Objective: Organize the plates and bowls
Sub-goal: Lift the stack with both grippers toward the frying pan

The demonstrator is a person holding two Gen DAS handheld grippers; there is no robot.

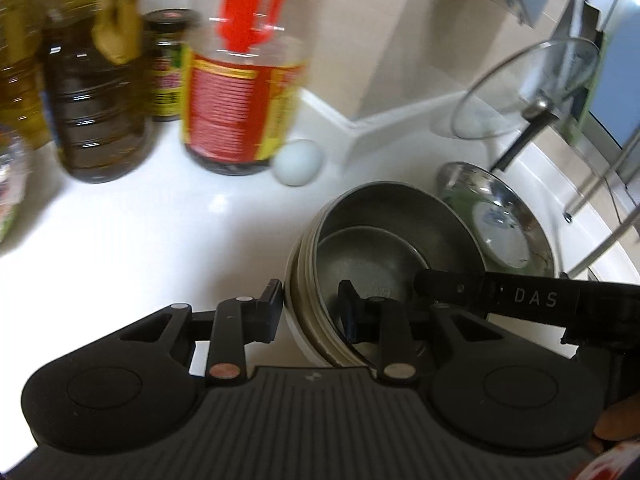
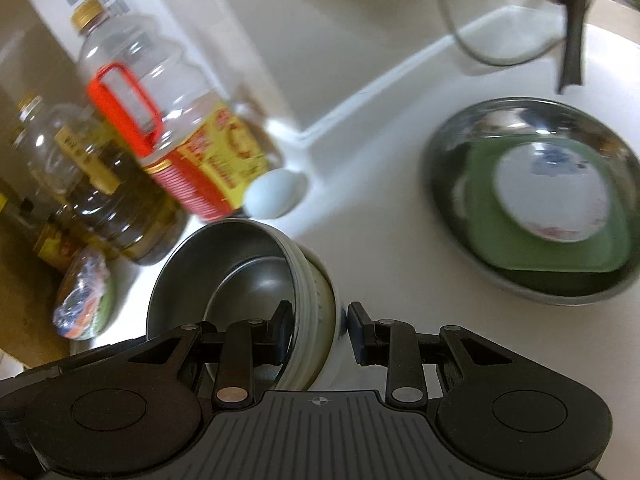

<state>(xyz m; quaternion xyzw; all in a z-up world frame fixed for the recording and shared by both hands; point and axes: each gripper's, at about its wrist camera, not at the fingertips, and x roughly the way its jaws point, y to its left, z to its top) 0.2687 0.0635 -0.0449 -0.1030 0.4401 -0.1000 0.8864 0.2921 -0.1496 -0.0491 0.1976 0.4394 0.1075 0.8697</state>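
A stack of metal bowls [image 1: 372, 256] sits low and centre in both wrist views, tilted above the white counter [image 1: 160, 220]. The left gripper [image 1: 312, 308] pinches its near rim — one finger outside, one inside. The right gripper [image 2: 320, 334] clamps the opposite rim likewise. A steel plate [image 2: 532, 196] lies at right, well apart.

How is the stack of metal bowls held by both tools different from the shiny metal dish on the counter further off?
The stack of bowls is dull grey, deep and tilted, its rim gripped on both sides by the left gripper and right gripper. The metal dish is shiny, wide and shallow, and nothing grips it. The top bowl is empty; the dish holds a green plate and a small white dish. Both are round metal tableware.
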